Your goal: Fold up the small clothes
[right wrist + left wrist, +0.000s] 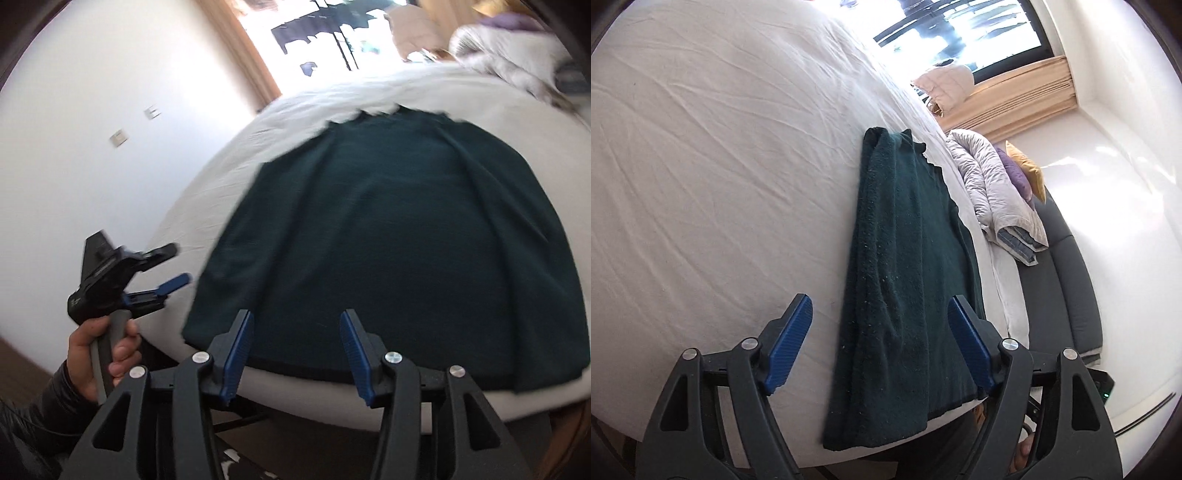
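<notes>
Both tools are hovering released — the right tool (297, 356) nearer the cloth's (388, 240) near hem, the left tool (177, 264) off its left edge — its long axis is running away across the bed (229, 177).

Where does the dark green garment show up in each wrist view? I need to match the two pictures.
Left wrist view: the dark green garment runs as a long strip from centre to bottom, along the bed's right edge, between the fingers of the left hand-held gripper.
Right wrist view: it fills the centre, spread wide just beyond the right hand-held gripper.
Shared landmark: the white bed sheet under it.
</notes>
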A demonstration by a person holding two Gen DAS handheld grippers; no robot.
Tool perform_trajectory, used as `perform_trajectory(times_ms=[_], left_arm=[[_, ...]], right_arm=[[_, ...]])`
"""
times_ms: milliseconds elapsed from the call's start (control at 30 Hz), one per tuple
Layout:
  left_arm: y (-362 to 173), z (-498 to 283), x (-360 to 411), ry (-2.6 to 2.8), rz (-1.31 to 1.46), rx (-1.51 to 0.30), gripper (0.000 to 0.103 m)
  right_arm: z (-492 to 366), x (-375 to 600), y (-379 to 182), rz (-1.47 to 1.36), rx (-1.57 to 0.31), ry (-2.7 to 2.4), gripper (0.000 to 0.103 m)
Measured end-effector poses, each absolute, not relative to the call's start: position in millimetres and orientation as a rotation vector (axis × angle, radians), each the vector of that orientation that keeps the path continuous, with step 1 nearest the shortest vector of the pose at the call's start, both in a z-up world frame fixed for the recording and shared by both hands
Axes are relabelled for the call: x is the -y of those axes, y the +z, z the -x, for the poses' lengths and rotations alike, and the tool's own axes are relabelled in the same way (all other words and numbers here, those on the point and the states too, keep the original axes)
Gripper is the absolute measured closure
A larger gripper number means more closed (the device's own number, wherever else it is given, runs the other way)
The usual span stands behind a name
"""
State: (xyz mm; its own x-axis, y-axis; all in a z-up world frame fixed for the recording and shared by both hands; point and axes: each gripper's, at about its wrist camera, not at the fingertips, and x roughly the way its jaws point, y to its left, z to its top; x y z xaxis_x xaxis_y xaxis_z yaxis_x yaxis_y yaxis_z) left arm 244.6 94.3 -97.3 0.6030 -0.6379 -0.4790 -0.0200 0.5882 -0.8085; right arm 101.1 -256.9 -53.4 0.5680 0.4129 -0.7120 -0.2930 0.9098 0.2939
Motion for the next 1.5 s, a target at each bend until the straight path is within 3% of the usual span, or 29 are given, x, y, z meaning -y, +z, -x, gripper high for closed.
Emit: perform_trajectory(times_ms=[200, 567, 1233, 1367, 1500], left_arm=[[-103, -251, -96, -0.438, 0.906, -0.868, 0.028], [-106, -247, -116, -0.447, 0.95, -0.849, 0.028], [-106, -230, -141, -0.48, 0.986, -0.828, 0.028], [-102, -230, -150, -0.46, 0.979, -0.816, 0.028], [-100, -239, -153, -0.466, 0.971, -0.838, 0.028]], right_arm=[[-84, 164, -58, 0.21, -0.786, 0.416, 0.041], [-31, 58, -128, 0.817, -0.596, 0.402, 0.04], [-33, 14, -183, 1.165, -0.473, 0.318, 0.046], [-40, 18, -178, 1.107, -0.493, 0.332, 0.058], [-39, 17, -180, 1.113, -0.469, 0.327, 0.077]])
